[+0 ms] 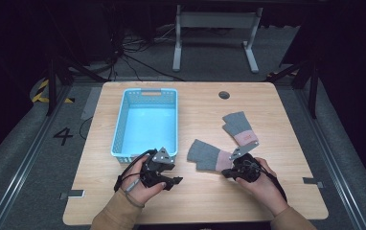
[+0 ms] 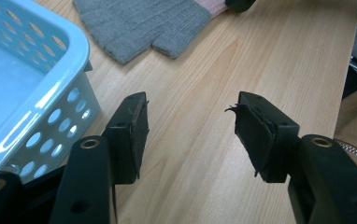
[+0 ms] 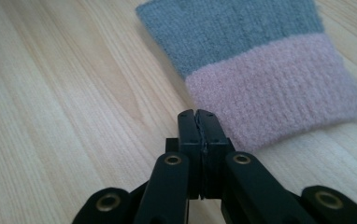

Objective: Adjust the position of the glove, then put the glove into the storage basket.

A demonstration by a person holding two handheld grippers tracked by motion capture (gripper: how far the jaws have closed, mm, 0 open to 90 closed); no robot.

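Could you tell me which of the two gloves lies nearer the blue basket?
The left glove, lying by the right gripper; the other glove lies farther right.

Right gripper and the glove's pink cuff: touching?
Cannot tell. In the right gripper view the shut right gripper overlaps the glove at its cuff edge; contact unclear.

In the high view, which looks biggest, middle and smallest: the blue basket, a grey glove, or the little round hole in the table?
1. Blue basket, clearly the largest.
2. Near grey glove; the far grey glove looks about the same size, so no ranking between them.
3. Round hole in the table, the smallest.
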